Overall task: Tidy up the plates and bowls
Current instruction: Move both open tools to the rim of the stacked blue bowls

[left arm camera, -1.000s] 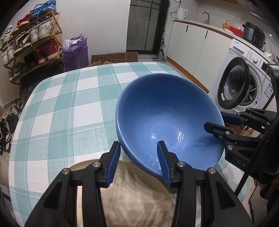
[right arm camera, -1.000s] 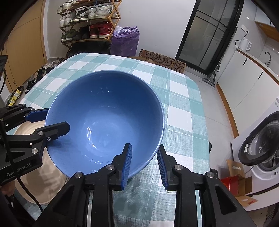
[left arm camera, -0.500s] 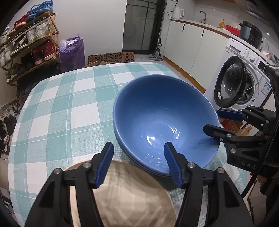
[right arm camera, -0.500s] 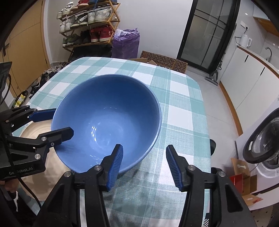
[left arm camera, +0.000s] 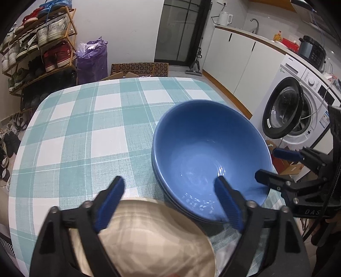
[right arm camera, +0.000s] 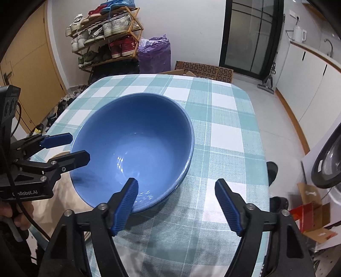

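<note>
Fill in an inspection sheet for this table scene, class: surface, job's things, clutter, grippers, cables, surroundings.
Surface: table under a teal-and-white checked cloth.
Job's things: blue bowl nested in a second blue bowl, whose rim shows beneath; beige plate beside them, near the table edge.
Clutter: nothing seen on the table.
Grippers: left gripper and right gripper open, jaws just been opening; each straddles the bowl rim, pads off it.
Cables: black cable hanging from the left gripper.
Surroundings: shoe rack, purple bag, washing machine, kettle.
</note>
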### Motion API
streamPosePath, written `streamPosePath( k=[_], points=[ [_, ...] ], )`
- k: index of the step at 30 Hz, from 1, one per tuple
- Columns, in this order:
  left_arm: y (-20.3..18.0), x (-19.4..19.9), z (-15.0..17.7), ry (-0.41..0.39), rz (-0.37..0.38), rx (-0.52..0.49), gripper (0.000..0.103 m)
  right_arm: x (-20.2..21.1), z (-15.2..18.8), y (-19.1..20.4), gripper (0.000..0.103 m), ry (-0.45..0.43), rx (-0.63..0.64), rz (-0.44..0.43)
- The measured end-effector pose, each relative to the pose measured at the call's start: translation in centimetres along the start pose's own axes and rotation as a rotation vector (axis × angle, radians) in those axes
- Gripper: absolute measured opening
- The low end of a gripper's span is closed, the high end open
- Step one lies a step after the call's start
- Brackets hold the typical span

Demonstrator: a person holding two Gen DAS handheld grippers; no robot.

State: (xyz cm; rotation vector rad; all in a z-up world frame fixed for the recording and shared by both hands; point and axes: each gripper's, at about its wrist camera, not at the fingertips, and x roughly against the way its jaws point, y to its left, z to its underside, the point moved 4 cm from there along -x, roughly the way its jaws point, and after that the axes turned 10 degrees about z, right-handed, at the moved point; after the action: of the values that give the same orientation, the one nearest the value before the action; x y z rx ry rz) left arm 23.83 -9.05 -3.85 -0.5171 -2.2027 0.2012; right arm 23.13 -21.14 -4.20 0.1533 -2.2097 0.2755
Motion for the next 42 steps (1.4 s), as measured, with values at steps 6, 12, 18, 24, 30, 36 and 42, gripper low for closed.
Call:
streamPosePath(
  k=[6,12,18,24,30,36,42],
  points=[
    [0.6,-0.4,-0.4,0.003,0.002,0.016,0.102,-0.4,0.1,-0.4,0.086,0.013,-0.049,-0.037],
    [0.8,-1.1,-0.5,0.013,0.008,0.024,0.103,-1.0,0.1,-0.5,0.089,0.034,-0.106,-0.078],
    [0.9,-1.9,-0.8,0.029,0.009,0.035,0.103,-2.0,0.0,-0.6,0.091,0.054,-0.151,-0.078],
    [1.3,-2.6,-1.1,0.041,0.003,0.050,0.103,-3.2,0.0,-0.8,0.091,0.079,-0.189,-0.101],
    [1.8,-3.5,-1.1,0.057,-0.004,0.073,0.103,-3.8,-0.3,-0.9,0.087,0.081,-0.220,-0.121],
    [1.6,-3.8,-1.2,0.061,0.020,0.074,0.101,-4.4,-0.3,-0.8,0.077,0.091,-0.234,-0.145],
    [2.0,-4.2,-1.2,0.063,0.032,0.091,0.092,-4.8,-0.3,-1.0,0.073,0.096,-0.237,-0.153]
  ],
)
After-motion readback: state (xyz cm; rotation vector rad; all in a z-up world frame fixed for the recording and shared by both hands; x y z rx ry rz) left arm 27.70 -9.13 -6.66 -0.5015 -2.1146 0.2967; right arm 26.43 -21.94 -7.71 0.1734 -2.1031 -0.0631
